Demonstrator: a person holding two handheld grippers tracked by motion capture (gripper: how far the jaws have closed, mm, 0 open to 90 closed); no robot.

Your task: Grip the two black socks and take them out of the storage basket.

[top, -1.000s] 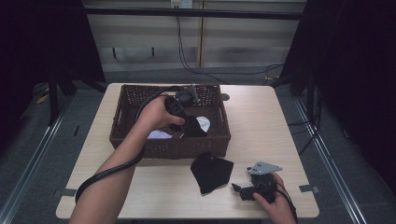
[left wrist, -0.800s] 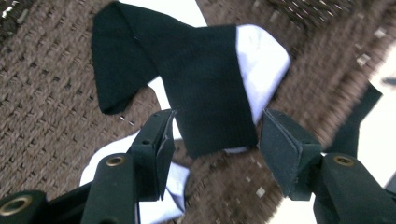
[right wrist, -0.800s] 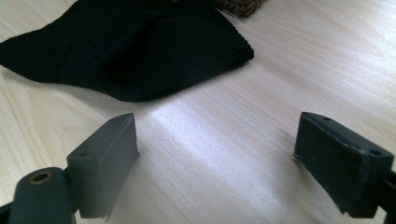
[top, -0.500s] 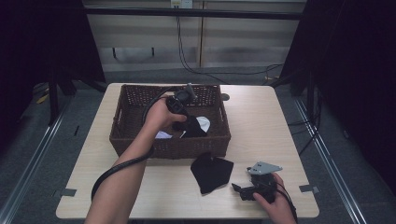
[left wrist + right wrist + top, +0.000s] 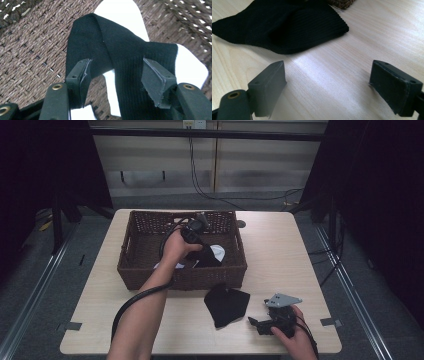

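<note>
A brown wicker basket stands on the wooden table. Inside it, my left gripper points down at a black sock lying on white fabric. In the left gripper view the jaws stand open, and the black sock runs between them over the white fabric. A second black sock lies flat on the table in front of the basket. My right gripper rests near the front edge, just right of that sock. It is open, with the sock ahead of its jaws.
The basket's walls surround the left gripper on all sides. A basket corner shows beyond the table sock. Bare tabletop lies right of the basket and at the front left. Cables trail from both grippers towards the person.
The left hand has dipped a little lower into the basket, towards the black sock. The right gripper and the sock on the table have stayed put.
</note>
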